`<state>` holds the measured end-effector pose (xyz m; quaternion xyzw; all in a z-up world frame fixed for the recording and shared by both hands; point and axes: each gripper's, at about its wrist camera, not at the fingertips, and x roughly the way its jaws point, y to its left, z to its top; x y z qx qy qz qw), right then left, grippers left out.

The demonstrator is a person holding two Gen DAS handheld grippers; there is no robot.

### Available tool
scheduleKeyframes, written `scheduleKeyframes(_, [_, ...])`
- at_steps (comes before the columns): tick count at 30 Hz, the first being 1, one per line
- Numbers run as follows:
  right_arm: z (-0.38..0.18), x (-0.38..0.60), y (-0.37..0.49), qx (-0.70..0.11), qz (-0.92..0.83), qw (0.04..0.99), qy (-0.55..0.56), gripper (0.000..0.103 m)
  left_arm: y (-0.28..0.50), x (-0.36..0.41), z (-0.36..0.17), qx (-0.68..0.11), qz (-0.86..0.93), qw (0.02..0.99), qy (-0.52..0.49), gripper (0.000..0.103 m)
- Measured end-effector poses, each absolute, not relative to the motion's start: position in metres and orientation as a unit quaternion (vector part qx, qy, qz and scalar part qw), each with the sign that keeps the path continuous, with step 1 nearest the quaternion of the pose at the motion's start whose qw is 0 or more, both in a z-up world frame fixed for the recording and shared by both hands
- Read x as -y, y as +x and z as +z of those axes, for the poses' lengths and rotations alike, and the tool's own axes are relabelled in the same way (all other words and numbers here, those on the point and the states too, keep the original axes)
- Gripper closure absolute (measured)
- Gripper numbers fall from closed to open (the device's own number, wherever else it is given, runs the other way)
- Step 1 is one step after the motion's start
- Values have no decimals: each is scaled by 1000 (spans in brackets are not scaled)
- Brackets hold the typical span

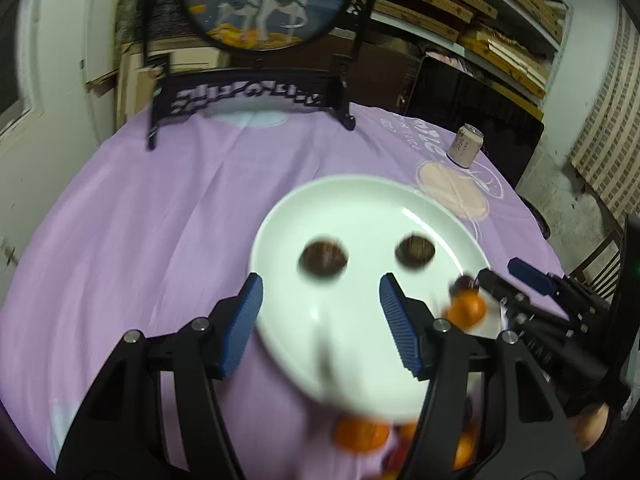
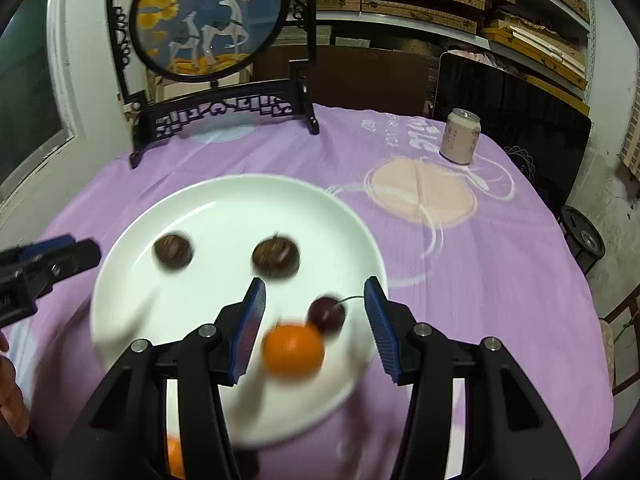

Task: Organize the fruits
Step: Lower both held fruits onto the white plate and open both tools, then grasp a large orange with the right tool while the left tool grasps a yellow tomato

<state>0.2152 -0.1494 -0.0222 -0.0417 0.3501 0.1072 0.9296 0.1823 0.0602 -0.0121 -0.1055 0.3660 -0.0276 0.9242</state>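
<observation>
Right wrist view: the right gripper point(image 2: 316, 330) stands open over the lower part of the round white ceramic plate point(image 2: 224, 204), with a small orange citrus fruit point(image 2: 293, 351) and a dark red cherry with a stem point(image 2: 326, 314) lying free between its blue pads, and two brown round fruits point(image 2: 173, 251) higher on the plate. In the left wrist view, the left gripper point(image 1: 320, 320) is also open and empty above the plate's lower left. More orange fruits point(image 1: 362, 434) wait on the purple tablecloth point(image 1: 140, 208) at the bottom of the frame. It seems a placing step; next, I think, is to reach for one of them.
</observation>
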Motion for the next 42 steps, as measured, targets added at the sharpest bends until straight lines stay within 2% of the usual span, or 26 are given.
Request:
scheduleKeyframes(7, [-32, 177, 99, -365, 137, 921, -9, 47, 69, -66, -39, -384, -46, 920, -64, 38])
scheduleKeyframes(12, [-46, 178, 57, -392, 141, 909, -15, 47, 38, -56, -48, -397, -82, 913, -48, 38])
scheduleKeyframes(24, [-79, 159, 101, -430, 162, 888, -20, 47, 34, -48, -52, -406, -78, 910, -38, 37])
scheduleKeyframes(25, [-81, 157, 106, -433, 165, 886, -20, 50, 36, -47, -53, -409, -77, 909, -37, 37])
scheduleKeyframes(26, [-82, 157, 109, -436, 170, 884, -12, 58, 38, -46, -54, -411, -74, 908, -35, 37])
scheduleKeyframes(27, [-81, 157, 109, -441, 174, 880, -8, 58, 41, -44, -56, -414, -73, 907, -34, 37])
scheduleKeyframes(38, [-64, 199, 65, -440, 157, 884, 32, 58, 67, -11, -60, -430, -96, 898, -7, 37])
scheduleKeyframes(40, [-61, 205, 60, -437, 160, 884, 39, 58, 77, -2, -66, -443, -105, 890, -5, 49])
scheduleKeyframes(41, [-60, 207, 57, -435, 161, 885, 42, 58, 80, 1, -68, -448, -112, 887, -7, 62])
scheduleKeyframes(42, [-58, 208, 55, -432, 163, 886, 43, 58, 85, 6, -72, -456, -124, 881, -10, 66])
